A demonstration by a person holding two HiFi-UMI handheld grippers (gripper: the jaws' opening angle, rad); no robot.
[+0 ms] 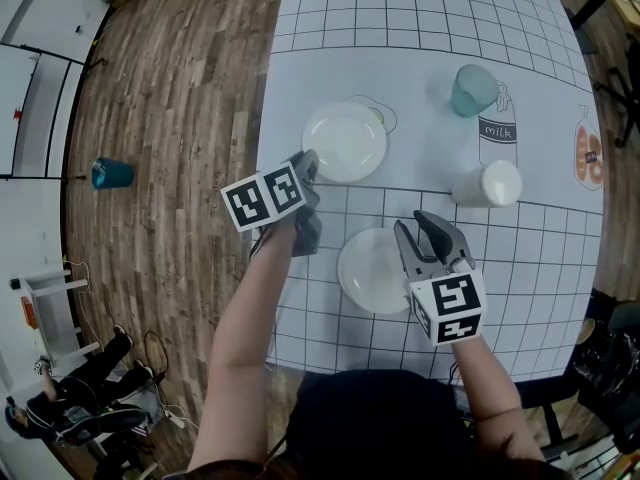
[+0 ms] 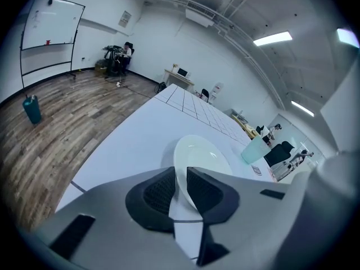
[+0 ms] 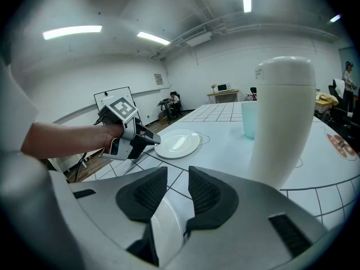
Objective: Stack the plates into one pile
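Closest in, the right gripper [image 1: 410,226] hangs over the right edge of the near plate [image 1: 370,268]. Its jaws are spread and press on nothing, though that plate's rim shows low between them. Across from it, the left gripper [image 1: 308,160] is clamped on the left rim of the far plate [image 1: 345,141]. That plate lies on the counter [image 1: 430,8], apart from the near one, so nothing is stacked yet.

The step in hand looks to be lifting the far plate and bringing it onto the near one. A pinch on one thin rim gives little hold (the free side will want to droop). The bite should therefore sit deep over the rim, and the lift should be low and slow with the plate close to level. Centre it over the near plate before lowering, and let go only once it rests. The right gripper would do best steadying its plate's edge or drawing aside. Either way it should keep clear of the white tumbler [image 1: 487,183] just beyond and the teal cup [image 1: 475,90] farther back.
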